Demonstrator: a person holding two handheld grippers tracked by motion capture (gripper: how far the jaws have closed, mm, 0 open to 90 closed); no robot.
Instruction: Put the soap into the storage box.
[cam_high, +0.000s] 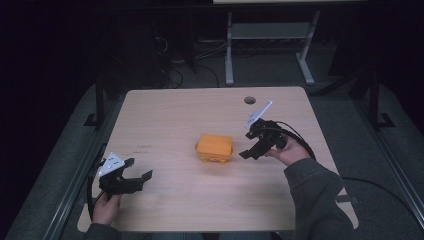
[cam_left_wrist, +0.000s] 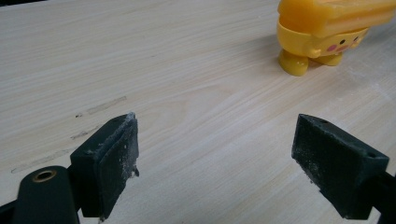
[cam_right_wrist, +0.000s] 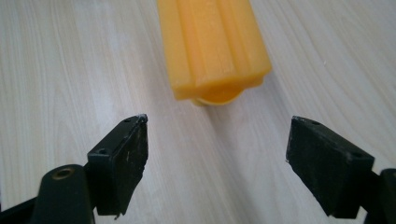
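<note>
Now, with the right gripper (cam_high: 248, 144) just beside the yellow box (cam_high: 215, 148) and both jaws spread wide with nothing between them: best to go in slow and level, square to the near short end, keeping the lid's long ridges centred between the pads (cam_right_wrist: 125, 158) as framed in the right gripper view. Worth closing on the body rather than the overhanging lid, judging by how the lid (cam_right_wrist: 212, 44) juts past the rounder base beneath; a pinch on that lip alone would likely tip or pop it. Sensible to leave the left gripper (cam_high: 131, 177) where it hovers, well apart from the box near the table's front left edge, jaws likewise spread and empty, ready to steady the far side if the thing skids. Likely to skid, too: smooth moulded plastic, glossy, standing near the middle of the table (cam_high: 165, 107) on small rounded feet (cam_left_wrist: 293, 64), a poor footing on sleek laminate. Blocky and rectangular above, with shallow lengthwise ribs along the lid; softer and rounded below, with a cartoon face of black dot eyes and pink cheeks (cam_left_wrist: 331, 47) showing in the left gripper view. Pale wood-grain tabletop, matte, faintly scuffed near the left jaws. Black pads, squared, dusty and worn pale at the edges, probably grippy enough for a moderate squeeze.
</note>
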